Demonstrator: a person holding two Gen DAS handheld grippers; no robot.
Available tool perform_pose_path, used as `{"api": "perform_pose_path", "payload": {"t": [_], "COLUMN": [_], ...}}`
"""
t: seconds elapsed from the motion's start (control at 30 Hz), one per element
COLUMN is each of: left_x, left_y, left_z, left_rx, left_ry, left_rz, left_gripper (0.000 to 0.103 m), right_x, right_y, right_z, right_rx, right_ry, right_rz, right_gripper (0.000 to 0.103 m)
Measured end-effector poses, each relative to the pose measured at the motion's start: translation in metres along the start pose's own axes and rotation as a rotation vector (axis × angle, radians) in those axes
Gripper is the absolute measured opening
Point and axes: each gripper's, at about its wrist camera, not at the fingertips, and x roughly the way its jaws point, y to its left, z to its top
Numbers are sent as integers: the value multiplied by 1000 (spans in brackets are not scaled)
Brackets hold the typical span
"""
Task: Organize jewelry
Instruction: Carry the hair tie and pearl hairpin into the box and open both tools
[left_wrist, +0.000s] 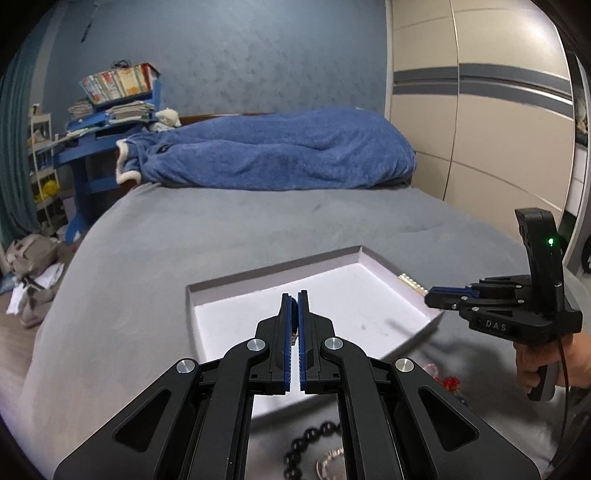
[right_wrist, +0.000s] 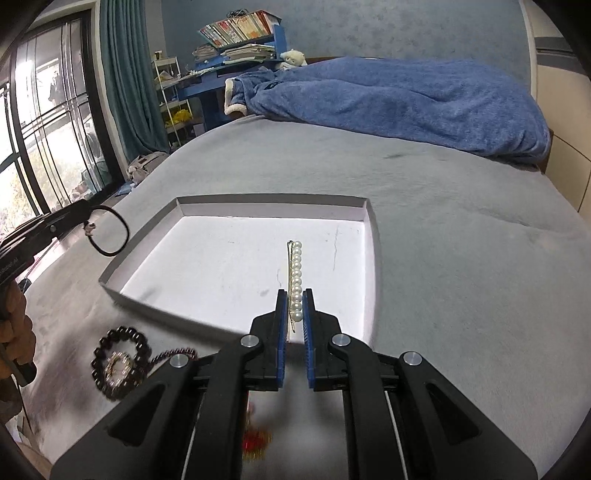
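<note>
A pearl hairpin (right_wrist: 295, 280) is held pointing forward over the white tray (right_wrist: 207, 258). A black hair tie (right_wrist: 109, 230) is hung left of it.

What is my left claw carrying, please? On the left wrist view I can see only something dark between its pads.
Observer: A black hair tie. Its loop, with a small metal charm, hangs from the tip of the left claw.
Operator: Thank you. And what does the right claw hold?
Observer: A pearl hairpin, gripped by one end. The rest of it points out over the tray.
</note>
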Motion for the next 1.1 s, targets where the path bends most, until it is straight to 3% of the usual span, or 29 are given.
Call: {"api": "perform_pose_path", "payload": {"t": [0.33, 0.63, 0.67, 0.83, 0.93, 1.0, 1.03, 1.1], "left_x": [58, 74, 73, 60, 47, 32, 28, 13], "left_y": [10, 10, 10, 11, 11, 11, 10, 9], "left_z": [-14, -37, -38, -42, -44, -47, -48, -54], "left_rx": [-26, -30, -25, -25, -26, -33, -37, -42], "left_ry": [104, 206, 211, 189, 161, 138, 130, 117], "left_rz": [-10, -14, -8, -9, -15, -16, -15, -17], "left_gripper": [4, 5, 8, 45, 59, 65, 68, 69], "right_x": [42, 47, 46, 37, 29, 23, 17, 6], "right_y": [-3, -8, -9, -7, -8, -9, -10, -10], "right_z": [5, -8, -9, -14, -16, -16, -19, -22], "right_rx": [-14, 2, 10, 16, 32, 42, 49, 61], "right_ry": [50, 102, 104, 98, 77, 56, 35, 4], "right_rz": [3, -2, 2, 3, 12, 16, 21, 21], "right_gripper": [8, 8, 8, 8, 9, 15, 23, 32]}}
